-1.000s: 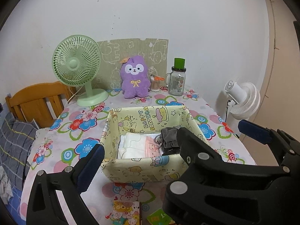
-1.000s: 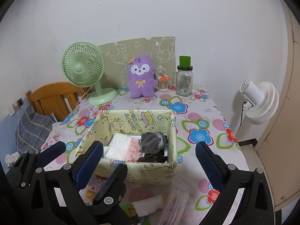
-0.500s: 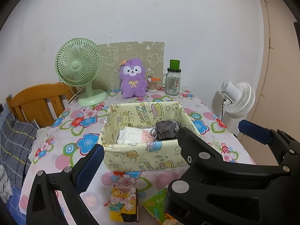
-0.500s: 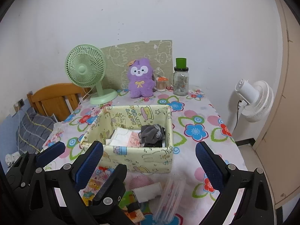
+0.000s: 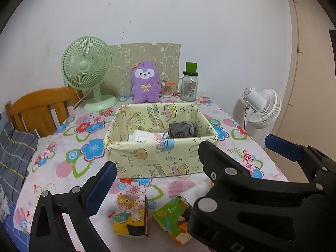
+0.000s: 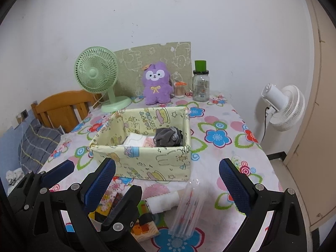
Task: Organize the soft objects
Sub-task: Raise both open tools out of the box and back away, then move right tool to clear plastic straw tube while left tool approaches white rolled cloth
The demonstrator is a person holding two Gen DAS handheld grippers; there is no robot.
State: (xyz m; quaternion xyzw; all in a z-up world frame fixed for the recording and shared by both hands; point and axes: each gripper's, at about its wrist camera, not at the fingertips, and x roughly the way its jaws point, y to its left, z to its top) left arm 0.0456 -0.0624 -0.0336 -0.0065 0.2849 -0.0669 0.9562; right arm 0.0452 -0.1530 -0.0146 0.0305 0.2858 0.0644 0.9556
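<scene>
Your straight path forward is blocked by the yellow fabric box (image 6: 145, 157), whose near wall rises from the table (image 6: 226, 168). Its open top is clear from above, though the grey socks (image 6: 168, 136) and white folded cloth (image 6: 134, 139) already fill the floor inside. Right of the box the cloth is bare up to the table edge. In front of you, a clear tube (image 6: 187, 208), a white roll (image 6: 162, 203) and two small books (image 5: 131, 216) (image 5: 174, 218) crowd the near strip. Behind the box, the green fan (image 6: 98, 77), purple plush (image 6: 156, 84) and jar (image 6: 201, 84) line the wall.
</scene>
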